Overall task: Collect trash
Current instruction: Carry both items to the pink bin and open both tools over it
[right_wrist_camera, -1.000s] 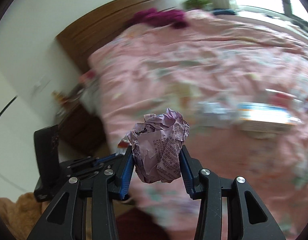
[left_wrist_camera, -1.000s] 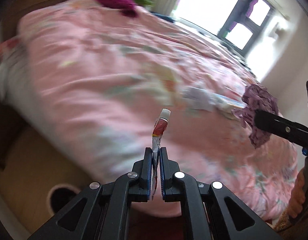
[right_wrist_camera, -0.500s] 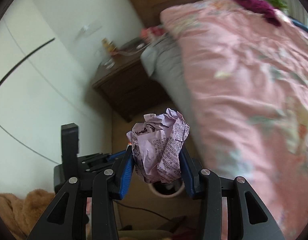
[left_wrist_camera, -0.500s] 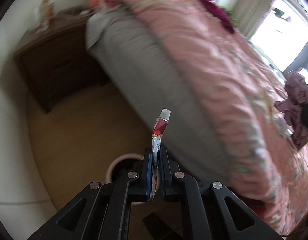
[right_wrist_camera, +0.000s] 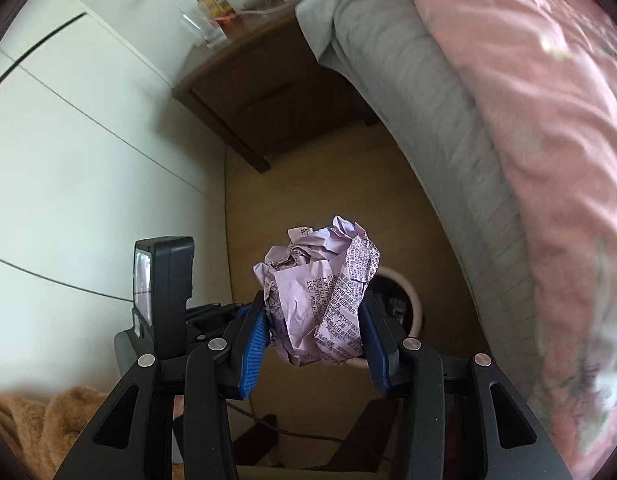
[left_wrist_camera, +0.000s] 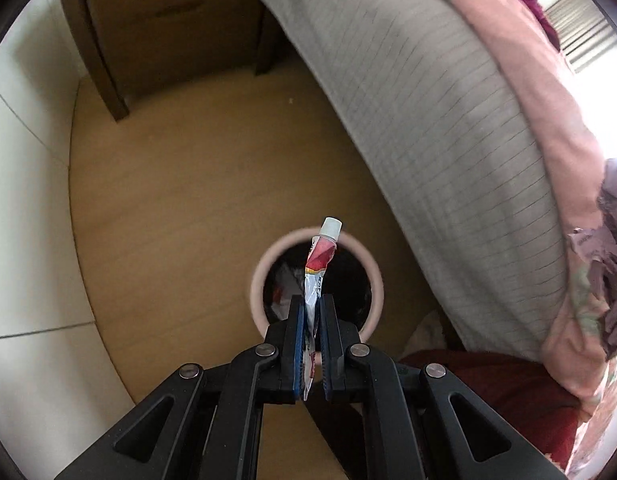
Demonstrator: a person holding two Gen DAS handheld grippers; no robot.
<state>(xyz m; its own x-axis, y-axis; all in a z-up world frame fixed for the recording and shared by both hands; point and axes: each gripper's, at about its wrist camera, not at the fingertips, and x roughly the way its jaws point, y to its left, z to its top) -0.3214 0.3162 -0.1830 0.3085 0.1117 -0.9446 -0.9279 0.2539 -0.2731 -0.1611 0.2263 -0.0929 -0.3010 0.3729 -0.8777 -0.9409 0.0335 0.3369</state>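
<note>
While left gripper pinches the tube over bin at lower centre, right gripper clamps crumpled paper.

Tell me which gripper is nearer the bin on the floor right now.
Left. The left gripper, clamping the tube, hangs over the bin. The right gripper, clamping crumpled paper, appears farther back from it.
</note>
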